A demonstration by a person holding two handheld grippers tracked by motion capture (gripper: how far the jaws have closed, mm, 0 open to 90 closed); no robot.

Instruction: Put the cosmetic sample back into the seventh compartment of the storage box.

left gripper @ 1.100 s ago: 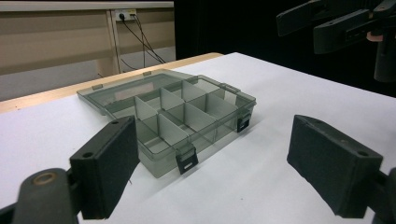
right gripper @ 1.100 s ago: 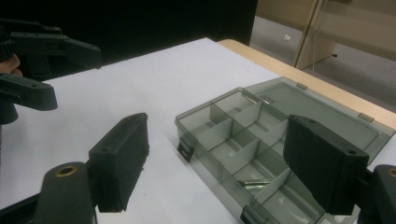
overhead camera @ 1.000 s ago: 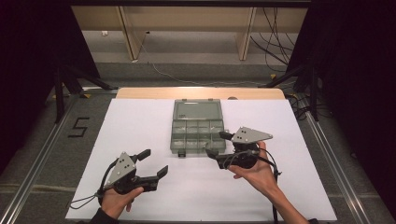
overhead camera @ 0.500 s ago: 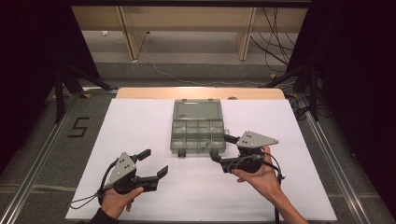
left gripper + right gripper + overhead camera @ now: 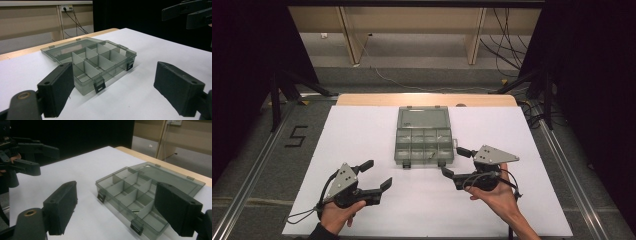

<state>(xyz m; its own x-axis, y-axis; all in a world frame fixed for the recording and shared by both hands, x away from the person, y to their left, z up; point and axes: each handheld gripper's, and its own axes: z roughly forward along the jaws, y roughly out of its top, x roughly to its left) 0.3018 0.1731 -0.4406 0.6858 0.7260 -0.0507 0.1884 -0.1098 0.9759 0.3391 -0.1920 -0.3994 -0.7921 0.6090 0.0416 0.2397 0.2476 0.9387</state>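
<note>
A grey see-through organiser box (image 5: 424, 145) lies in the middle of the white table, its lid (image 5: 423, 119) folded flat toward the far side. Dividers split it into several compartments (image 5: 100, 62), and a small thin item shows in one near the front (image 5: 135, 207). My left gripper (image 5: 377, 173) is open near the front left, well short of the box, which sits ahead between its pads (image 5: 60, 90). My right gripper (image 5: 453, 161) is open just off the box's front right corner, holding nothing; the box (image 5: 130, 192) lies ahead of it.
A wooden table edge (image 5: 427, 99) runs along the far side. Metal rails (image 5: 252, 175) flank the table, and a "5" mark (image 5: 295, 136) sits on the floor at the left. Cables (image 5: 507, 35) trail at the back right. White surface lies around the box.
My right gripper has drifted a little right and toward the near edge, away from the box's front corner. The left gripper has stayed put.
</note>
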